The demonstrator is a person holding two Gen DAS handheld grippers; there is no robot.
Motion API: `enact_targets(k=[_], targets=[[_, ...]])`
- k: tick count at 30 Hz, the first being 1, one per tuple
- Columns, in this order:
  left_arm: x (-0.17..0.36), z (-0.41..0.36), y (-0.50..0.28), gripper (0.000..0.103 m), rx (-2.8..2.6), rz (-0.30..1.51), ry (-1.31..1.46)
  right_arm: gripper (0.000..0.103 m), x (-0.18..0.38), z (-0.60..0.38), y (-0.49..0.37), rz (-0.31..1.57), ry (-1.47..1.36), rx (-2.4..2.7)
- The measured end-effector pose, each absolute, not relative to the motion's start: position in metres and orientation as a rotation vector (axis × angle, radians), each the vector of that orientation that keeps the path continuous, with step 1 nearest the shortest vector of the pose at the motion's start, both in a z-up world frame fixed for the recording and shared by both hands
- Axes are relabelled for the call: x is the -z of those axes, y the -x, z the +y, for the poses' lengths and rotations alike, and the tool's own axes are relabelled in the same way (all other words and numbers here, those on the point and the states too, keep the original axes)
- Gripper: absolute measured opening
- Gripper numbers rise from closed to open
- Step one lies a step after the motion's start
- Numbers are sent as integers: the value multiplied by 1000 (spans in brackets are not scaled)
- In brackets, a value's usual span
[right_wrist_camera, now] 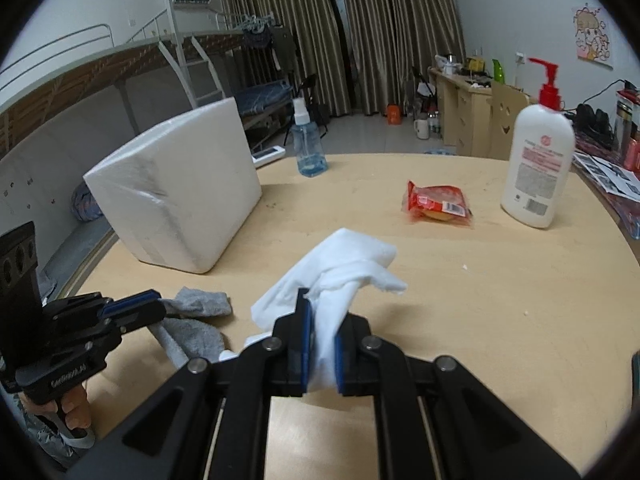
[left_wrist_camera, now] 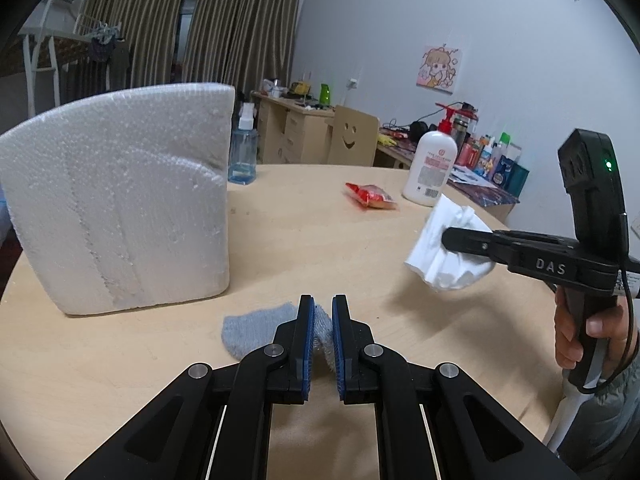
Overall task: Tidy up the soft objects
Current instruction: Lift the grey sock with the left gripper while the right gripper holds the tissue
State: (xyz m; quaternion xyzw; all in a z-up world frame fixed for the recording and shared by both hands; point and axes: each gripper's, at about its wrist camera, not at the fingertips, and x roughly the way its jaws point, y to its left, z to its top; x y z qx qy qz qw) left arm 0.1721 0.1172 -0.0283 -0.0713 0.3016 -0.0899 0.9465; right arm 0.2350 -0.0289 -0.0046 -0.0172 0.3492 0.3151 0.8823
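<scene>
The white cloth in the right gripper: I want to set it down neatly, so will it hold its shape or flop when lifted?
Probably floppy: the white cloth bunches and drapes around the right gripper rather than standing flat. It looks light, hanging clear of the round table from one pinch. Likely to land crumpled, as the grey sock in the left gripper also sags.

Grey sock (left_wrist_camera: 256, 330) lies crumpled on the table; white cloth (right_wrist_camera: 340, 276) hangs bunched above it.
</scene>
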Motion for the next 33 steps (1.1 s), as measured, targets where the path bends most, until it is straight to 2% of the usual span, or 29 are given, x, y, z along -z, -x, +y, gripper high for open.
enact_targets(k=[11, 13, 14, 15, 16, 17, 18, 28, 29, 33], targets=[[19, 110, -146, 9, 178, 597, 122, 12, -3, -46, -212, 681, 14, -679], [23, 107, -145, 16, 169, 607, 103, 12, -3, -47, -210, 680, 12, -685], [25, 107, -146, 28, 162, 613, 102, 12, -4, -47, -208, 678, 12, -688], [27, 106, -147, 46, 161, 625, 98, 12, -4, -47, -206, 676, 10, -690], [29, 106, -147, 56, 158, 637, 92, 12, -5, -48, -205, 674, 7, -693], [32, 106, -147, 71, 149, 649, 85, 12, -5, -48, -204, 672, 5, -698], [33, 106, -147, 74, 142, 652, 79, 12, -5, -48, -203, 671, 7, -701], [50, 97, -161, 74, 143, 737, 59, 12, -1, -47, -198, 677, -1, -718], [50, 96, -162, 69, 142, 741, 55, 12, 0, -48, -198, 680, -6, -718], [55, 93, -169, 21, 126, 782, 40, 12, -1, -50, -195, 678, -12, -725]])
